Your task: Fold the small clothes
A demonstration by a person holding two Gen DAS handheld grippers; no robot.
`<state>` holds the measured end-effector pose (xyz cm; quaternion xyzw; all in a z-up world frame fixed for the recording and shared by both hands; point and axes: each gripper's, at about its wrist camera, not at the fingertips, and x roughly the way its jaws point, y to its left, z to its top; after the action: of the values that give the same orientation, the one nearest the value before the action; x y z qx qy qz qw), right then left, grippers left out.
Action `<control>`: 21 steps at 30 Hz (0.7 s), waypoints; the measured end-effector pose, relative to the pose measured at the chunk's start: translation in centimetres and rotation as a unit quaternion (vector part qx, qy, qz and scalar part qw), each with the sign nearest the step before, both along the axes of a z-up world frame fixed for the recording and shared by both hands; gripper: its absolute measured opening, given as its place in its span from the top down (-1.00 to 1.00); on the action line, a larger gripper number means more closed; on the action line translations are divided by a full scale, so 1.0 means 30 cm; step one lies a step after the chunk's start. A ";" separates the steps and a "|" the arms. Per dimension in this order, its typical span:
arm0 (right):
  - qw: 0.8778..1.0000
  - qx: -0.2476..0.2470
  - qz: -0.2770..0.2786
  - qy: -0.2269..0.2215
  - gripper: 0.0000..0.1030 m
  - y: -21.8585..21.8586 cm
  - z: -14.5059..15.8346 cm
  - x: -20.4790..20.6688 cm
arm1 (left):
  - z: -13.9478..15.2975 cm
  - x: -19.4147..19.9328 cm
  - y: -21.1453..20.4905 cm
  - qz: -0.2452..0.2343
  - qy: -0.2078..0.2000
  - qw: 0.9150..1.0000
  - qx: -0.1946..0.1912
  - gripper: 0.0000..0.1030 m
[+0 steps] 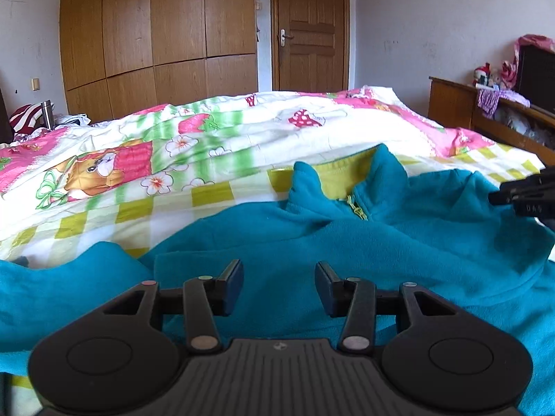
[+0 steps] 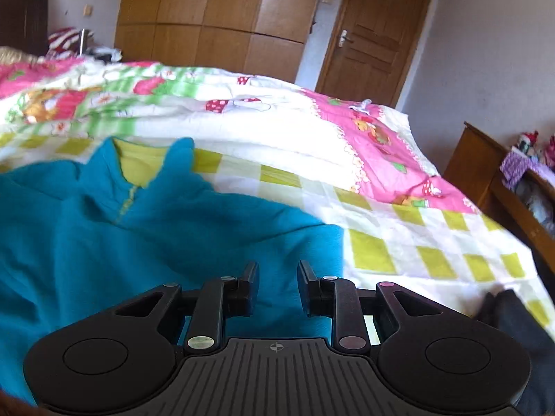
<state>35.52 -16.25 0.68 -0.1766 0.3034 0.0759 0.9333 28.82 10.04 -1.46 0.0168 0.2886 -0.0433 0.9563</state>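
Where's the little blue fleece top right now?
The fleece lies spread on the checked bedsheet, collar toward the rolled quilt. It sits under both open grippers, the left and the right.

Parted right tongs (image 2: 277, 286) above teal fleece (image 2: 104, 242) (collar unzipped)

A bed carries a rumpled quilt (image 1: 215, 131) printed with strawberries, mushrooms and flowers in pink, green and white, over a sheet (image 2: 399, 242) of yellow-green checks. Behind it stands a tall wooden wardrobe (image 1: 156, 31) beside a closed panelled door (image 1: 308, 27) with a metal handle. A low wooden cabinet (image 1: 451, 104) at the side holds small plush toys (image 1: 492, 74).
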 end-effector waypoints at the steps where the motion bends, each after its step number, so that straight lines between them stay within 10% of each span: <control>1: 1.000 -0.011 0.025 0.010 0.51 -0.003 -0.002 0.024 | -0.013 -0.002 -0.013 -0.003 0.005 1.000 0.007 -0.11; 8: 0.963 -0.146 0.221 0.050 0.37 0.073 -0.033 0.110 | -0.048 0.000 -0.060 -0.009 0.008 1.000 0.027 -0.11; 21: 0.899 -0.215 0.343 0.166 0.16 0.135 -0.104 0.206 | -0.094 0.039 -0.074 0.006 0.015 1.000 -0.002 -0.14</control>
<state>41.69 -12.20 -2.44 -0.4513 0.3832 0.3526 0.7247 30.00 7.81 -4.27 0.0123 0.3030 -0.0385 0.9521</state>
